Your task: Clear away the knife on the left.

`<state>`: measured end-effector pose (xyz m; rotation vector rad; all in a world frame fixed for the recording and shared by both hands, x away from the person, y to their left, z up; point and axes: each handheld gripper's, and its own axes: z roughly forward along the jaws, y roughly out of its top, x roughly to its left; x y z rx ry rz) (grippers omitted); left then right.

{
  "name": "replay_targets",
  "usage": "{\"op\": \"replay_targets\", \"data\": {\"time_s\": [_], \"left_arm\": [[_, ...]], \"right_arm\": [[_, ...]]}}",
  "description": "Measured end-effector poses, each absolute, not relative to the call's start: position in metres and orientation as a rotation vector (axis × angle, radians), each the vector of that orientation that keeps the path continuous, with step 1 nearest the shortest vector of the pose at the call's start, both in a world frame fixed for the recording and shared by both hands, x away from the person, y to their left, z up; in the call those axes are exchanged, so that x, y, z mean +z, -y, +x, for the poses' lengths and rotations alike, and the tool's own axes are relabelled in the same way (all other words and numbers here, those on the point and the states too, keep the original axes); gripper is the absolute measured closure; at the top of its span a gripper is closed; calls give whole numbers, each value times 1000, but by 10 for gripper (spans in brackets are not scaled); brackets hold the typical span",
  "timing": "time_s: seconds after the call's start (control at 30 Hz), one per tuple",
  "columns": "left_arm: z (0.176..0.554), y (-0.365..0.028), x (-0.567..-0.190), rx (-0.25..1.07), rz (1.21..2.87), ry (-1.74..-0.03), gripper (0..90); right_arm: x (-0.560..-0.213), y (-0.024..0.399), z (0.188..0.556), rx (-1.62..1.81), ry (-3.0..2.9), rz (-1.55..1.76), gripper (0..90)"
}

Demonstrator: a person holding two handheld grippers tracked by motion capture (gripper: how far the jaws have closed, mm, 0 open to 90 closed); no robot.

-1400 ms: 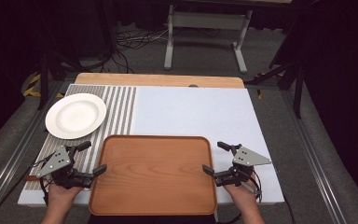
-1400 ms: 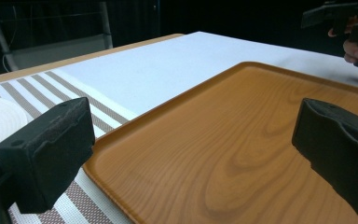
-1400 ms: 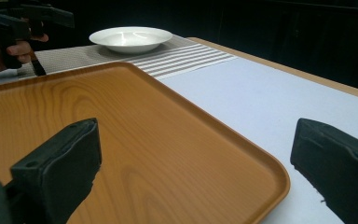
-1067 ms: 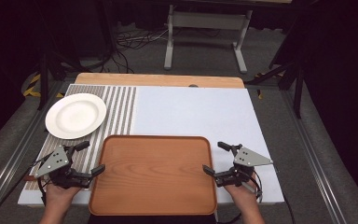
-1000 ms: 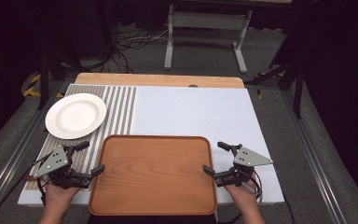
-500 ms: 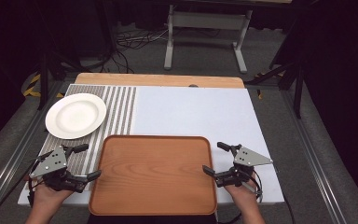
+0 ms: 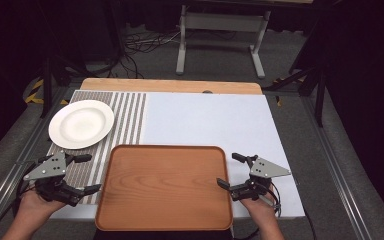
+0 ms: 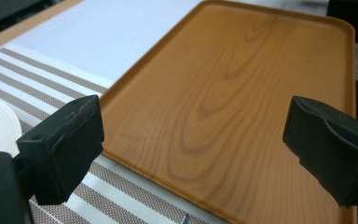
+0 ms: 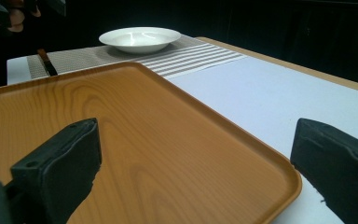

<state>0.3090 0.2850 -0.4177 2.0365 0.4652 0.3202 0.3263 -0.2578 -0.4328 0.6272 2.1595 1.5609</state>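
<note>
Tray grain shows in gripper views; high view adds both hands.

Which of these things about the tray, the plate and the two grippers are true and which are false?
1. The wooden tray is empty. True.
2. The white plate sits on the tray. False: it sits on the striped mat, beyond the tray.
3. The left gripper has its fingers apart. True.
4. The right gripper holds a spoon. False: its fingers are open and hold nothing.
5. The tray is blue. False: it is brown wood.
</note>
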Motion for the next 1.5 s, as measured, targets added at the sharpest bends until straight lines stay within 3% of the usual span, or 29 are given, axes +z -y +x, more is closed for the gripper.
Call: {"op": "replay_targets", "data": {"time_s": [0.63, 1.5], "left_arm": [[321, -281, -404, 190, 2339, -386, 106], [336, -304, -419, 75, 2687, -413, 171]], "right_arm": [[-435, 258, 327, 1550, -2188, 619, 28], [-436, 257, 327, 1544, -2208, 601, 29]]}}
